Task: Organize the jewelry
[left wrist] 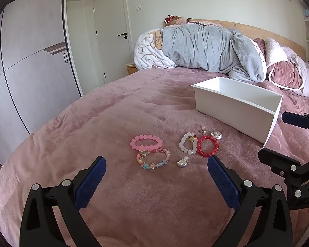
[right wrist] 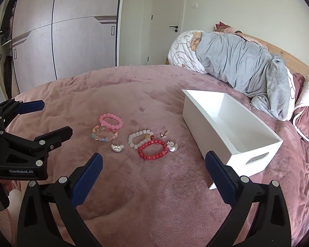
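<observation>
Revealing the white box's (right wrist: pixel 226 131) handle slot (right wrist: pixel 256 159) takes the right-wrist view.

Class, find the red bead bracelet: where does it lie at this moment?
The red bead bracelet lies on the pink blanket, touching the white bead bracelet and left of the white box.
</observation>
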A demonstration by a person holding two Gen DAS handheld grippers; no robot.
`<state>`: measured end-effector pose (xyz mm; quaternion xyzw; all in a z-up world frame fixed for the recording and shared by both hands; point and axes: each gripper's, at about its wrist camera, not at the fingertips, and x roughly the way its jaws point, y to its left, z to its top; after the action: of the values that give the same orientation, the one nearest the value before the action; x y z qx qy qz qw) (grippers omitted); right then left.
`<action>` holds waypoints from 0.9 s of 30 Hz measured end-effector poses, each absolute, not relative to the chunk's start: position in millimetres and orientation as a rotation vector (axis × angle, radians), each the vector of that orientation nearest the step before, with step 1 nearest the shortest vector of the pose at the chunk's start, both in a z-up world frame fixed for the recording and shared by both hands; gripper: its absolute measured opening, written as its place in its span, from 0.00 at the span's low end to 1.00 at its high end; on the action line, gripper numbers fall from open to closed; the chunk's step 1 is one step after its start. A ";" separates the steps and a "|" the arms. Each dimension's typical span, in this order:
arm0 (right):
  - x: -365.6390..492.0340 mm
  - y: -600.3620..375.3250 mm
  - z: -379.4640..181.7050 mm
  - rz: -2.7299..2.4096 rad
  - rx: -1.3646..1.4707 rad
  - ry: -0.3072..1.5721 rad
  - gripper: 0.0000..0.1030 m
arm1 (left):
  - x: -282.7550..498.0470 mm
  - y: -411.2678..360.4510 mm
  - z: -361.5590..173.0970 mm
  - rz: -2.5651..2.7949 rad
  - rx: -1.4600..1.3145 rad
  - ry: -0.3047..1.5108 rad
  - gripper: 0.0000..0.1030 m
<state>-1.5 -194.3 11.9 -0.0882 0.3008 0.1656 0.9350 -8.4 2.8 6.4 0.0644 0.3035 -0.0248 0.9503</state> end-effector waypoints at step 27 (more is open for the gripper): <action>-2.3 -194.1 10.9 0.342 -0.186 0.615 0.95 | -6.6 4.6 5.8 -0.052 0.129 0.620 0.97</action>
<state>-2.3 -194.1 10.9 -0.0911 0.3007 0.1671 0.9346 -6.6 4.6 5.8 0.0634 0.3048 -0.0256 0.9499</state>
